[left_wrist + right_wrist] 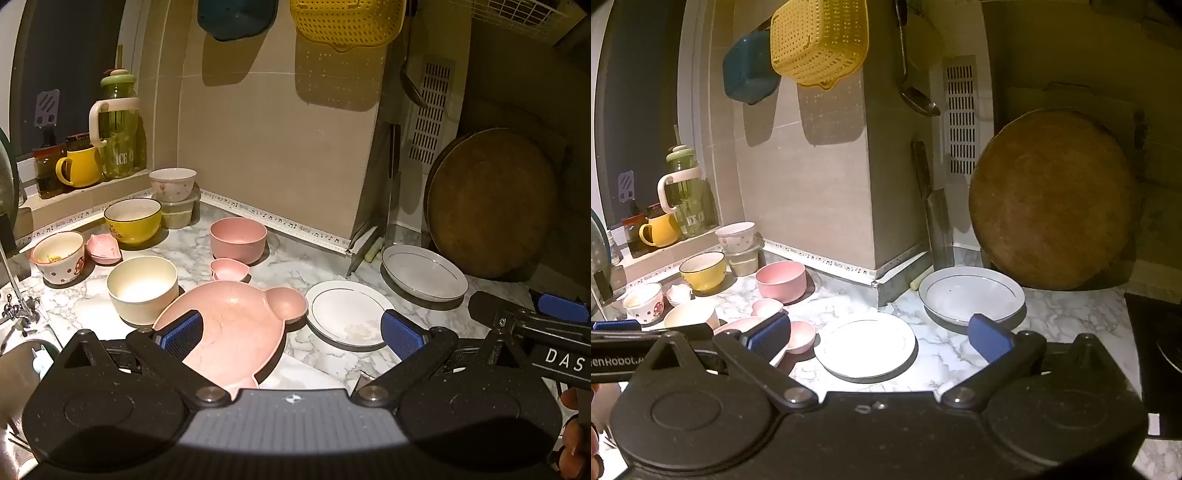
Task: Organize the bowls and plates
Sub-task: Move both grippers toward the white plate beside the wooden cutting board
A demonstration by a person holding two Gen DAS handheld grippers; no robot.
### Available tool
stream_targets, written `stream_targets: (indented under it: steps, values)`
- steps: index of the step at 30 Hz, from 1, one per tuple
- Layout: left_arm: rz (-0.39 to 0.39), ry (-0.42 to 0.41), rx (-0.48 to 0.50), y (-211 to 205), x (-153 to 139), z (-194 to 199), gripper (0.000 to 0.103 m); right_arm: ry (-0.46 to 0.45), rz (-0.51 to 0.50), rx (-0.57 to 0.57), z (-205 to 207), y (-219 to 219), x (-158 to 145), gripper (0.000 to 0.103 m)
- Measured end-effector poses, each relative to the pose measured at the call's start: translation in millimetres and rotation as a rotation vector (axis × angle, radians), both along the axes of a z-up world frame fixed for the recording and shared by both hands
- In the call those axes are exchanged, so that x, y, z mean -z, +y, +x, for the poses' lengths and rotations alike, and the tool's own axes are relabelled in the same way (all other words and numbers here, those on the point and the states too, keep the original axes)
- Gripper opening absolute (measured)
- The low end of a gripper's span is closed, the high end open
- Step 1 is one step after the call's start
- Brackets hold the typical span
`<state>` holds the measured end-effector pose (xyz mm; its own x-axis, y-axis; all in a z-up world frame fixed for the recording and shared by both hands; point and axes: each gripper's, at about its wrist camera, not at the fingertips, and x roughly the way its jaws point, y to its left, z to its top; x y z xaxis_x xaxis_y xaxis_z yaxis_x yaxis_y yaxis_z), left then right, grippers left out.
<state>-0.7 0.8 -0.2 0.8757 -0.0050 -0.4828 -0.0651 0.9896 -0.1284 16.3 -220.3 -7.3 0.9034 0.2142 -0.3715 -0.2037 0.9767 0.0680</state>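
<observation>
My left gripper (291,334) is open above a pink bear-shaped plate (236,325) on the marble counter. A flat white plate (345,312) lies just right of it, and a deeper white plate (423,271) lies farther right. A cream bowl (142,288), a pink bowl (238,238), a small pink dish (229,268), a yellow bowl (133,219) and a dotted bowl (59,256) stand to the left and behind. My right gripper (881,338) is open and empty above the flat white plate (866,345), with the deep white plate (971,297) beyond it.
A round wooden board (1052,203) leans on the wall at the right. A knife (932,206) stands against the pillar. A yellow basket (818,40) and a blue basin (750,70) hang above. A sink (22,362) lies at the left. Jars and a yellow mug (79,166) stand on the sill.
</observation>
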Motion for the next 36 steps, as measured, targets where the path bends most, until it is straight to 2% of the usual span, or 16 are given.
stream_targets:
  steps: [22,36]
  values:
    - [0.000,0.024,0.009,-10,6,-7,0.103,0.010,0.012,0.018,-8,-2,-2,0.103]
    - [0.020,0.026,-0.041,-11,2,-8,0.103,0.000,0.005,-0.020,-4,-1,-3,0.103]
